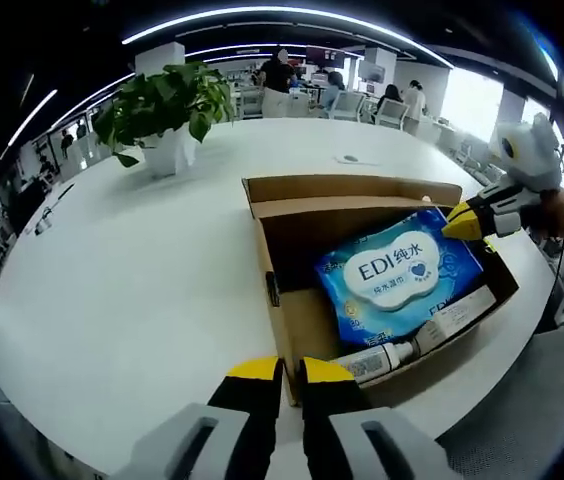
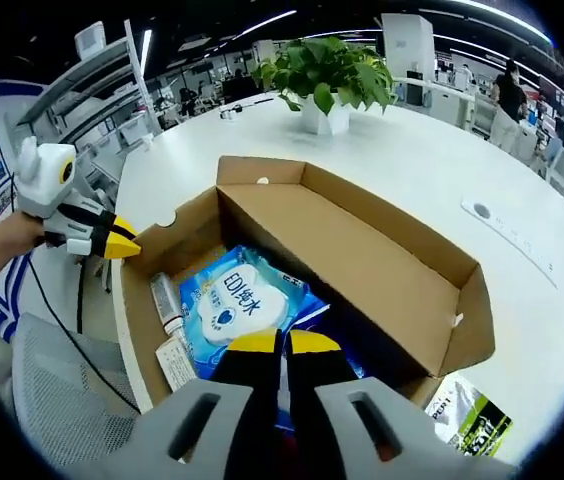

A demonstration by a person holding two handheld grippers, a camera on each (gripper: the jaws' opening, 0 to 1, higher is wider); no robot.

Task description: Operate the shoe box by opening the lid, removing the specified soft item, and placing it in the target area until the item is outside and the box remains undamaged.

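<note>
An open brown shoe box (image 1: 287, 320) stands on the white table, its lid (image 1: 352, 190) folded back. Inside lies a blue EDI wipes pack (image 1: 402, 270) (image 2: 237, 300), beside a white tube (image 1: 377, 360) (image 2: 165, 300) and a small carton (image 1: 457, 315) (image 2: 175, 362). My left gripper (image 1: 291, 370) (image 2: 124, 247) is shut at the box's near rim, with nothing visibly held. At the far corner of the pack, my right gripper (image 1: 459, 224) (image 2: 282, 343) hovers with jaws together. Whether it pinches the pack is unclear.
A potted plant (image 1: 167, 105) (image 2: 327, 70) stands further back on the table. A green and black packet (image 2: 467, 415) lies outside the box. A grey chair (image 2: 62, 400) sits at the table's edge. People sit at desks behind.
</note>
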